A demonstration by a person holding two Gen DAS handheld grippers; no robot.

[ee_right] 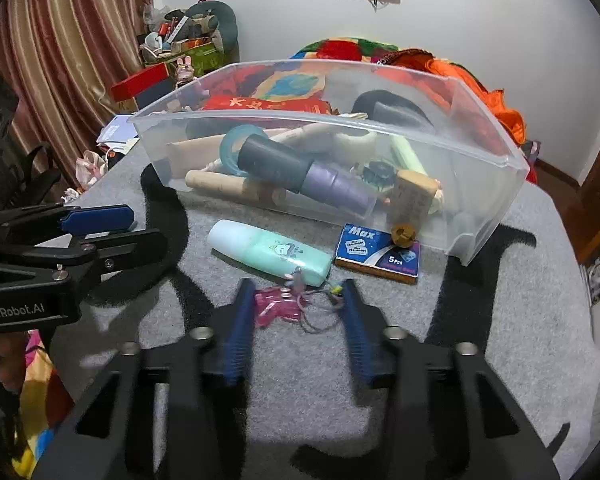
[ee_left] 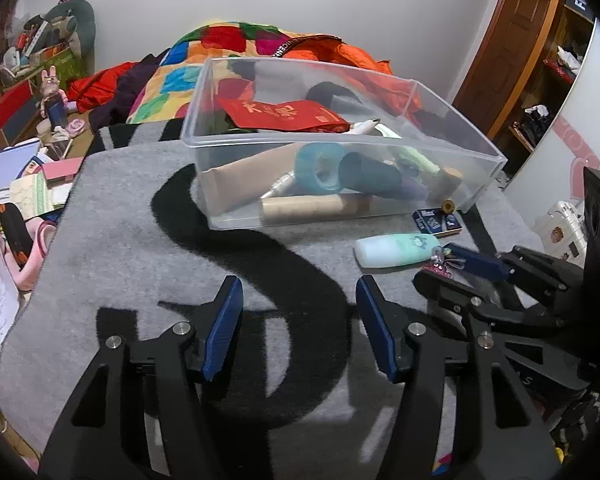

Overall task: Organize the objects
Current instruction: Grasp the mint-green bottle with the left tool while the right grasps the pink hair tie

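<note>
A clear plastic bin (ee_left: 228,148) (ee_right: 496,184) stands on the grey mat and holds several items: tubes, tape rolls, a red packet. In front of it lie a mint green bottle (ee_right: 268,252) (ee_left: 396,250), a blue "Max" box (ee_right: 380,254) (ee_left: 436,222), a small wooden bead (ee_right: 402,235) and a pink keychain charm with rings (ee_right: 278,306) (ee_left: 440,266). My right gripper (ee_right: 296,300) is open, its blue pads on either side of the pink charm, low over the mat. My left gripper (ee_left: 298,300) is open and empty over bare mat, left of the bottle.
The grey mat (ee_left: 112,240) carries large black lettering. Books, papers and toys crowd the floor at left (ee_left: 24,184). Colourful bedding (ee_left: 236,44) lies behind the bin. A wooden door and shelves (ee_left: 520,48) are at right. Striped curtains (ee_right: 68,40) hang at left.
</note>
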